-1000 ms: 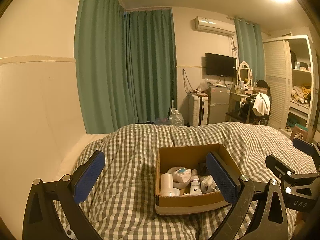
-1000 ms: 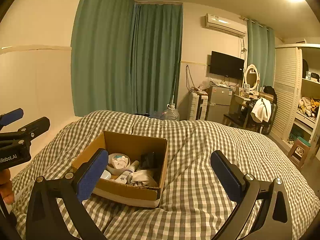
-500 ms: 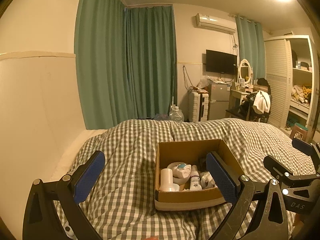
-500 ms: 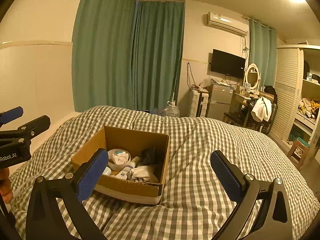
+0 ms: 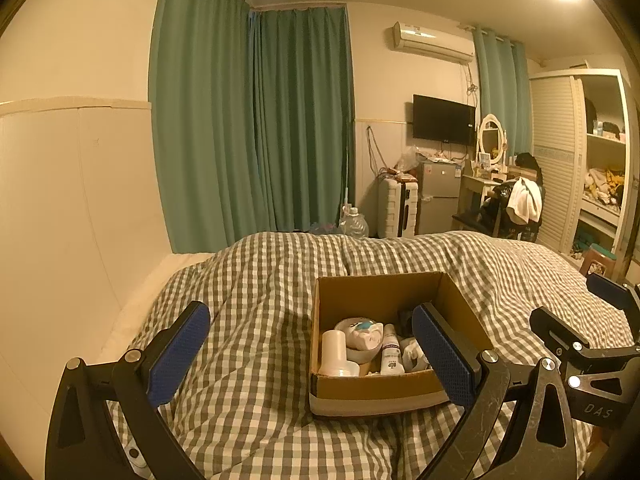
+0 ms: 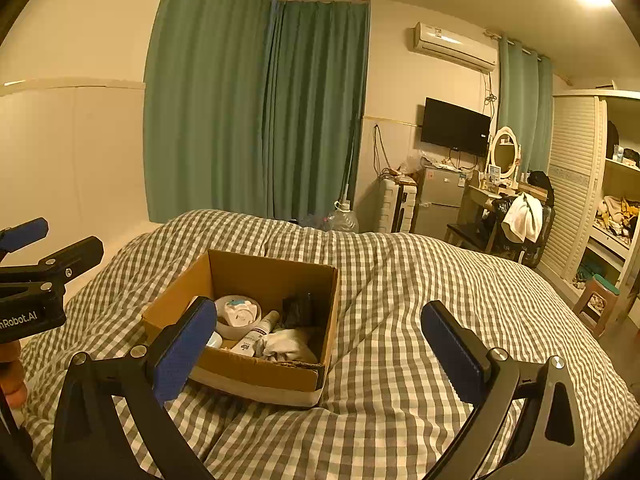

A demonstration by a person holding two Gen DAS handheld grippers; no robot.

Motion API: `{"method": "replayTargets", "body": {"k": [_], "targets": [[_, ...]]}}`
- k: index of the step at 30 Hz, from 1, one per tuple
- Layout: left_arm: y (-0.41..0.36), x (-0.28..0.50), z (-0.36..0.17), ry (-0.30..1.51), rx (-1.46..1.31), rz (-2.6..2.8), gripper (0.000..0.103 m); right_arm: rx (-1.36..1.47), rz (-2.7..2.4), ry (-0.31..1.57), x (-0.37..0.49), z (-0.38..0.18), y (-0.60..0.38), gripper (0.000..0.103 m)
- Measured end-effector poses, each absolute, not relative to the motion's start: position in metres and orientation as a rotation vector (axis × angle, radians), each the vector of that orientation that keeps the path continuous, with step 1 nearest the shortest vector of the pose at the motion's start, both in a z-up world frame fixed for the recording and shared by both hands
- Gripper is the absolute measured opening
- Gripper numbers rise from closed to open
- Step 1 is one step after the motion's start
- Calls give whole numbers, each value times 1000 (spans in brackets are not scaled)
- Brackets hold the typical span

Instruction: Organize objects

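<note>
Box [image 5: 384, 394] nearer; dark item [image 6: 298, 310] clearer from right.

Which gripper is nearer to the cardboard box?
Left, narrowly. The left gripper hovers at the cardboard box's front left; the right gripper hovers off its right side.

A cardboard box [image 5: 380, 390] sits on the bed [image 5: 260, 320]. Inside it, a cup [image 5: 334, 350] stands near left, a bowl [image 5: 360, 340] behind it, a bottle [image 5: 390, 354] to their right. Curtains [image 5: 256, 128] hang beyond the bed, a fridge [image 5: 438, 196] far right.
</note>
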State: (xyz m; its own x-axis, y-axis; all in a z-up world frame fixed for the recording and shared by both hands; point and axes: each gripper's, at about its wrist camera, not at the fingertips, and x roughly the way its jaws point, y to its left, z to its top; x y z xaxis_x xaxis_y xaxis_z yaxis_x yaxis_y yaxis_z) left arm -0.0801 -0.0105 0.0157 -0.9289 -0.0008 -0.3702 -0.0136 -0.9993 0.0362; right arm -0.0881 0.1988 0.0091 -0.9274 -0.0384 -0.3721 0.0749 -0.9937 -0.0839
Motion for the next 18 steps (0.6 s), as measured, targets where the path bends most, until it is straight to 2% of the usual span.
{"method": "replayTargets", "body": {"k": [18], "targets": [[-9,-82,12,64,-611,3074,103,568,-3027,142,-88,8,195,103]]}}
